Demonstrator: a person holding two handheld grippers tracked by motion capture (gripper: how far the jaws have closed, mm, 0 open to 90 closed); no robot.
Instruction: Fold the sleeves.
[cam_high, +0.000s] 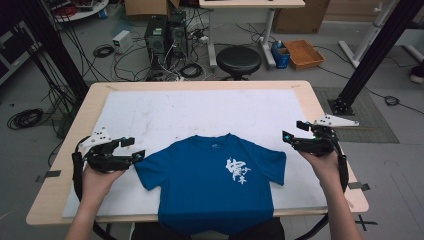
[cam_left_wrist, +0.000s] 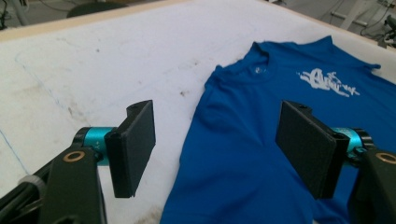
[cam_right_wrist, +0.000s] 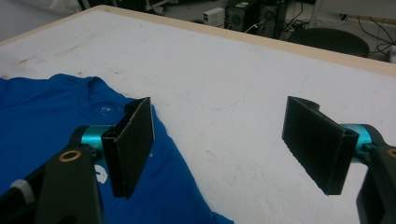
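both tongs, left (cam_high: 134, 149) and right (cam_high: 294, 132), gape beside the shirt (cam_high: 212, 185).

Blue T-shirt (cam_high: 210, 185), short-sleeved, laid flat, front up.
Collar points toward the table's far side; both sleeves spread outward; white brush-style print on the chest, toward the person's right. Lies on the white table cover at the near edge, hem apparently hanging over that edge, though the bottom is cut off.

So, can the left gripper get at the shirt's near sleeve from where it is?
Probably yes: the left gripper is open beside the blue T-shirt, its jaws at that sleeve's edge, with bare table cover between.
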